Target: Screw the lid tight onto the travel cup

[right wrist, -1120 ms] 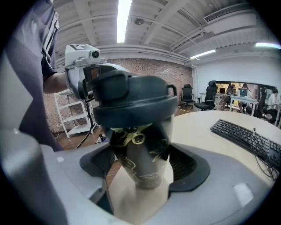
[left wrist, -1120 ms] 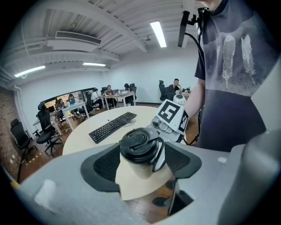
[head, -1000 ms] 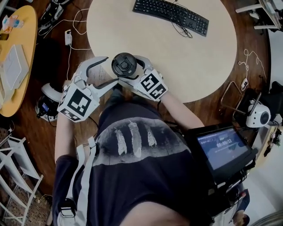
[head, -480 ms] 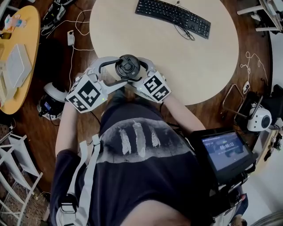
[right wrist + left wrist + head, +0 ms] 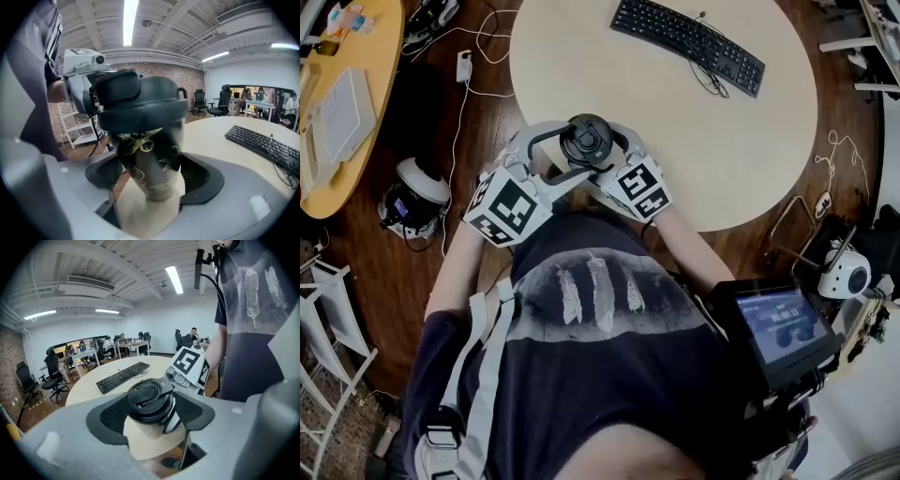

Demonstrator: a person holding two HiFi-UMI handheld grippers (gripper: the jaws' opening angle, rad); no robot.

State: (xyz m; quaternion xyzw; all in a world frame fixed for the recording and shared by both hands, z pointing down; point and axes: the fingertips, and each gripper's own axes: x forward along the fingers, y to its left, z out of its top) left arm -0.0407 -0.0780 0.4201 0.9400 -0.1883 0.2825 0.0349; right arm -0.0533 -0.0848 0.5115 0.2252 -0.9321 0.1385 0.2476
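Note:
The travel cup is a tan printed tumbler with a black lid. It is held in the air over the near edge of the round cream table. My right gripper is shut on the cup's body below the lid, its pads against both sides. My left gripper comes in from the left and its wide-set jaws flank the lid. The left pads sit beside the lid's rim, and no squeeze shows. In the left gripper view the right gripper's marker cube shows behind the cup.
A black keyboard with its cable lies at the table's far side. On the wooden floor are a yellow table, a round device, loose cables and a white folding chair. A lit tablet is at the person's right.
My left gripper has swung in from the lower left and now has its jaws round the lid. The right gripper and cup have shifted slightly up and right in the head view.

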